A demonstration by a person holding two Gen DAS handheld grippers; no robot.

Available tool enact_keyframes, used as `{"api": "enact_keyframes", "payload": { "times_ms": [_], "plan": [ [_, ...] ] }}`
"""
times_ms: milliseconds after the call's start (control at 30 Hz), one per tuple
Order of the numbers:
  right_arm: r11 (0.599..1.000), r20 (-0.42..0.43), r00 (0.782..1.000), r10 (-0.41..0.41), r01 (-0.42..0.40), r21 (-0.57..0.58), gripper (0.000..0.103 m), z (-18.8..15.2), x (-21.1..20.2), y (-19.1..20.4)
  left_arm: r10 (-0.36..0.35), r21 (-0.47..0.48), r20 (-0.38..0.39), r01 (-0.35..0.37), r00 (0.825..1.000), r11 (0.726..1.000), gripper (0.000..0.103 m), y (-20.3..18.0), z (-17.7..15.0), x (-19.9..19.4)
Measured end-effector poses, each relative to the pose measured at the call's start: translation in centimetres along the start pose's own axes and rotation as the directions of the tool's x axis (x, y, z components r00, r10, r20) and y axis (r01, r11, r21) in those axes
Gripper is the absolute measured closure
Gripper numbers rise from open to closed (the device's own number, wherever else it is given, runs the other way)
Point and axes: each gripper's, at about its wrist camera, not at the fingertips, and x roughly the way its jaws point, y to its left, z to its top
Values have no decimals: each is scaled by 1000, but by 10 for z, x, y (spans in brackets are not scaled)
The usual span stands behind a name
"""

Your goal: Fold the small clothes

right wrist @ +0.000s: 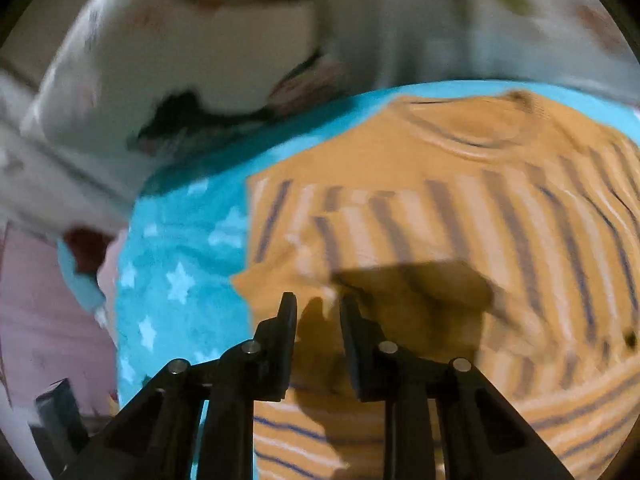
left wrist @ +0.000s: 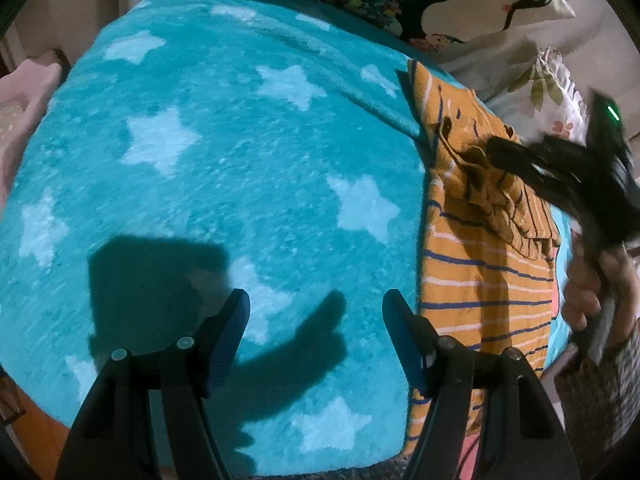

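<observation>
Shirt (left wrist: 480, 280) seen as small mustard-orange knit, blue and white stripes across body, plain ribbed neck end, bunched fold near upper part; spread at right edge of blanket (left wrist: 200, 160). Blanket: teal fleece, pale stars, laid over bed. Floral pillows (left wrist: 500, 20) piled behind it. Left claw (left wrist: 316, 300) held wide open above bare blanket, nothing between pads. Right claw (right wrist: 318, 300) narrowly parted over shirt; contact with cloth cannot be told, view blurred. Hand (left wrist: 584, 288) seen on right handle.

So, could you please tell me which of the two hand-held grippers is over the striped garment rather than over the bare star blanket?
The right hand-held gripper: it points at the orange striped garment, while the left one hangs over blanket.
</observation>
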Motion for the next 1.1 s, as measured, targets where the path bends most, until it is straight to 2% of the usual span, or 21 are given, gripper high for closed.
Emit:
{"api": "enact_keyframes", "payload": {
  "times_ms": [67, 100, 133, 167, 233, 300, 367, 467, 533, 600, 633, 700, 733, 800, 833, 867, 900, 933, 1000, 1100],
  "plan": [
    [996, -63, 996, -62, 58, -67, 78, 8, 28, 18, 11, -14, 4, -11, 1000, 1000, 35, 5, -5, -4],
    [989, -89, 989, -118, 109, -105, 78, 10, 43, 25, 17, -23, 6, -17, 1000, 1000, 35, 8, -7, -6],
    [980, -99, 982, -159, 145, -136, 78, 11, 52, 29, 22, -33, 10, -21, 1000, 999, 35, 11, -9, -8],
    [968, -72, 978, -198, 183, -171, 78, 14, 56, 37, 24, -42, 14, -24, 1000, 999, 35, 14, -11, -10],
    [954, -84, 966, -243, 223, -198, 75, 20, 59, 43, 26, -59, 21, -24, 999, 998, 35, 19, -14, -14],
    [950, -86, 964, -251, 228, -213, 75, 22, 55, 47, 18, -76, 29, -16, 999, 997, 35, 22, -14, -15],
    [955, -39, 972, -230, 218, -203, 75, 19, 38, 44, 12, -76, 36, -9, 999, 997, 35, 22, -12, -16],
    [972, 8, 982, -187, 186, -147, 75, -3, 2, 29, 0, -51, 35, 2, 999, 999, 35, 15, -6, -13],
    [971, 72, 977, -198, 206, -119, 75, -19, -18, 25, -8, -23, 32, 9, 999, 1000, 35, 9, -3, -8],
    [936, 239, 924, -298, 332, -119, 75, -46, -55, 24, -15, 7, 29, 15, 999, 1000, 35, 1, -1, -2],
    [893, 342, 861, -377, 436, -113, 71, -66, -77, 22, -20, 19, 25, 20, 999, 1000, 35, -3, 0, 1],
    [858, 395, 807, -439, 507, -82, 17, -81, -90, 15, -36, 38, 11, 35, 999, 999, 35, -11, 1, 11],
    [852, 367, 808, -461, 519, -71, 14, -90, -94, 4, -41, 49, -1, 41, 999, 998, 35, -16, 1, 17],
    [843, 267, 816, -513, 538, -26, 19, -101, -95, -20, -45, 68, -9, 45, 999, 997, 35, -27, 0, 24],
    [856, 216, 834, -508, 517, 14, 23, -106, -96, -36, -44, 79, -2, 44, 999, 996, 35, -32, -1, 24],
    [875, 176, 858, -482, 480, 59, 31, -111, -97, -50, -44, 89, 6, 43, 999, 995, 35, -35, -3, 23],
    [882, 155, 869, -470, 462, 91, 36, -116, -101, -62, -41, 104, 21, 39, 999, 994, 35, -42, -6, 21],
    [884, 139, 874, -465, 450, 126, 37, -121, -104, -73, -35, 113, 28, 32, 999, 993, 35, -45, -9, 19],
    [879, 131, 876, -465, 440, 181, 42, -129, -112, -90, -27, 121, 33, 23, 999, 992, 35, -51, -14, 16],
    [883, 131, 886, -444, 408, 231, 42, -139, -126, -114, -23, 99, 27, 20, 999, 995, 35, -57, -23, 13]
  ]
}}
